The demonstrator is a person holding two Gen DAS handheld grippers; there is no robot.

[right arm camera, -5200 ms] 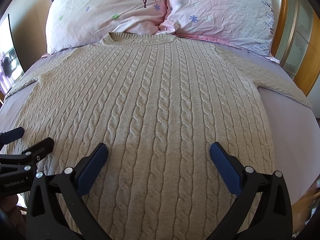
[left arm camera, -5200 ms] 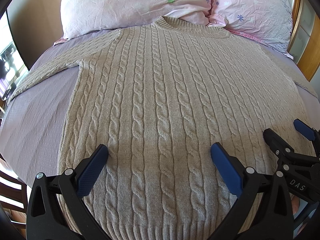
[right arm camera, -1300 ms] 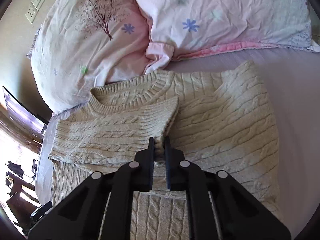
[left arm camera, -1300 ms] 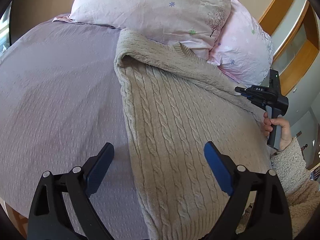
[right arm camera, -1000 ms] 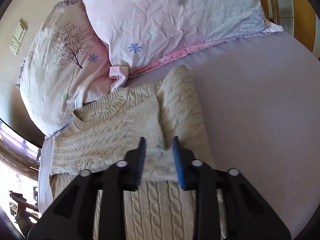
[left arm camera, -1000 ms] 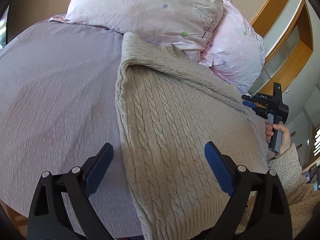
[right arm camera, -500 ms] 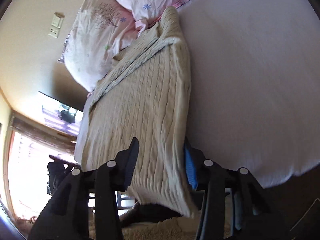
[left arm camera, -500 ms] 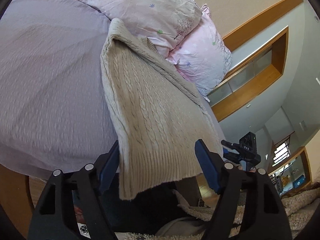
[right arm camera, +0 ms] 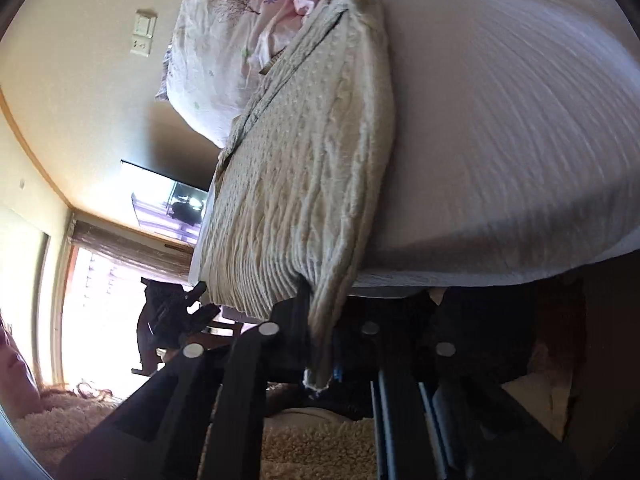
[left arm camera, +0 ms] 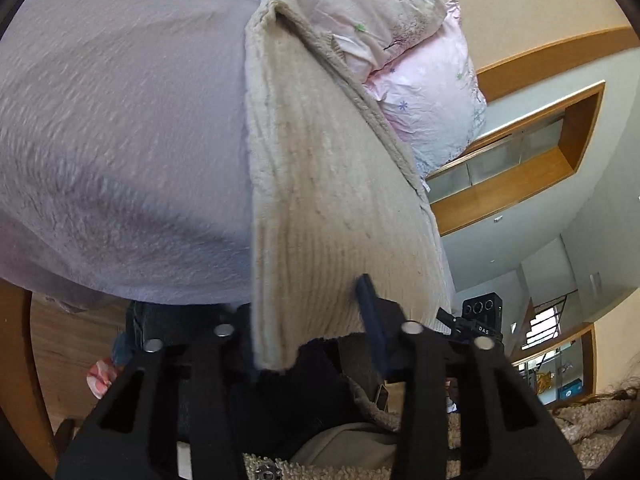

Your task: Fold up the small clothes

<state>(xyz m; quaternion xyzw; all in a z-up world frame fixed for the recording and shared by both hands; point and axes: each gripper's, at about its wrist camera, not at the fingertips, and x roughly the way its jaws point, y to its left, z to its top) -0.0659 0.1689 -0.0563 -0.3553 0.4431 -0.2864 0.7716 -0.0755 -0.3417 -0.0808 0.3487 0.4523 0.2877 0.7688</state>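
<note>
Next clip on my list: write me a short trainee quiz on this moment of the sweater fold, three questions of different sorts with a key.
1. True or false: the beige cable-knit sweater lies fully spread out, with both sleeves stretched to the sides.
2. Multiple choice: the right gripper is at which part of the sweater? A. the collar B. the hem corner hanging off the bed C. a sleeve cuff
3. Fill in: the left gripper has the sweater's ribbed ____ between its fingers.

Key: 1. False, the sleeves are folded in and it forms a narrow strip. 2. B. 3. hem.
</note>
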